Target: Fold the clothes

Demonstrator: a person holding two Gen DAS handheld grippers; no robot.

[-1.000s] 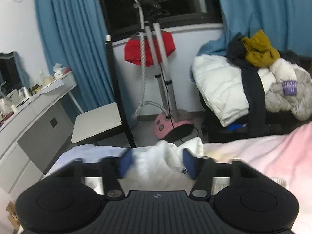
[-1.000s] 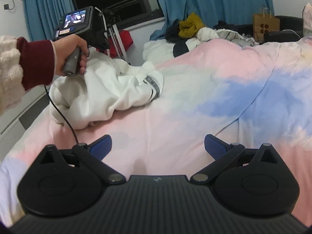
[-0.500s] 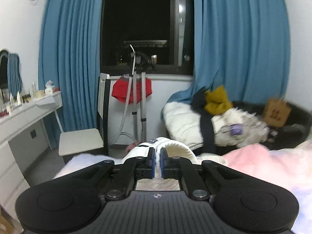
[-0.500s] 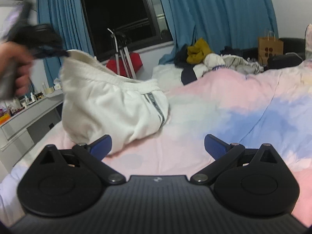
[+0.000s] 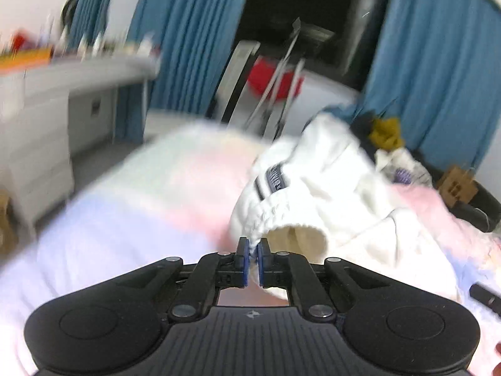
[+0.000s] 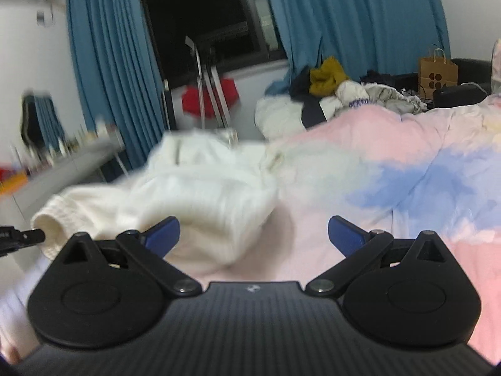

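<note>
Left claw (image 5: 253, 249): blue pads pinched nearly together on the ribbed elastic edge of the white garment (image 5: 316, 188). From that pinch the cloth runs forward and to the right of the claw, an open cuff or hem gaping just right of the tips, a dark printed stripe on the fabric a bit ahead. Rest of the garment lies bunched on the pastel bedspread (image 5: 125, 219), which extends left of and below the claw. View is motion-blurred; a white desk (image 5: 47, 100) sits far left, blue curtains (image 5: 194, 31) ahead. Right claw (image 6: 253, 233): blue fingers spread wide, nothing between them. The garment sits ahead and left of this claw, its near fold just beyond and overlapping the left fingertip (image 6: 162, 232); the gap itself looks onto bare pink bedspread. At the far left edge of the right view the left claw's black tip meets the ribbed cuff. Right of the right claw the bedspread runs pink and blue; a clothes pile (image 6: 338, 94) and a brown paper bag (image 6: 438, 72) lie well beyond.
</note>
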